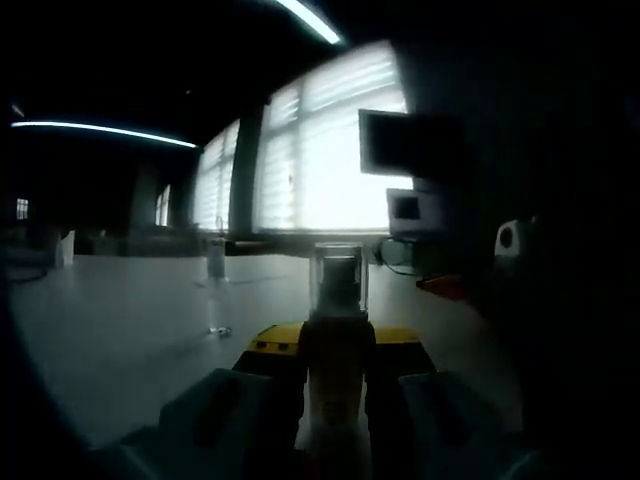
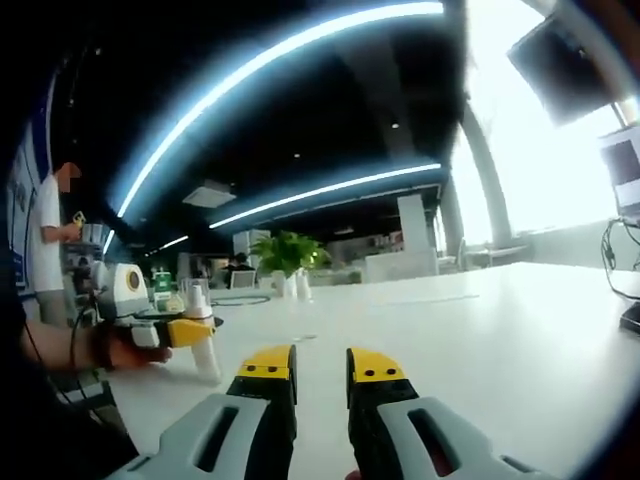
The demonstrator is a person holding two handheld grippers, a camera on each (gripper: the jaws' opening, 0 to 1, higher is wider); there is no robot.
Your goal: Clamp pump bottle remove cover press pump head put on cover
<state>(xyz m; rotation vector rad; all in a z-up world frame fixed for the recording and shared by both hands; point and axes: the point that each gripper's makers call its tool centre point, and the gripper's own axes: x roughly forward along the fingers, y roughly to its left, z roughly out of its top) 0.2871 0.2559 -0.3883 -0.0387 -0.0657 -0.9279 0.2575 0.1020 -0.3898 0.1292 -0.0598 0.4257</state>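
From my left gripper [image 1: 337, 375] I see its yellow-tipped jaws pressed against both sides of the pump bottle [image 1: 338, 340], clamped on its pale body. The bottle stands upright on the white table [image 1: 120, 310], and its clear, boxy plastic cover [image 1: 339, 275] still sits over the pump head. The tabletop is smooth and matte, with open surface stretching left and ahead toward the bright blinds [image 1: 320, 150]. A small clear bottle [image 1: 215, 262] stands well apart, farther back. To the right the table edge falls into dark clutter.

From my right gripper [image 2: 320, 368], the jaws stand slightly apart with nothing between them, hovering over bare white table [image 2: 480, 330]. Off to the left, the left gripper [image 2: 185, 332] grips the pump bottle [image 2: 203, 345] near the table's near edge, a hand [image 2: 125, 350] behind it. Broad free surface runs ahead and right. A leafy potted plant [image 2: 285, 255] sits far back.
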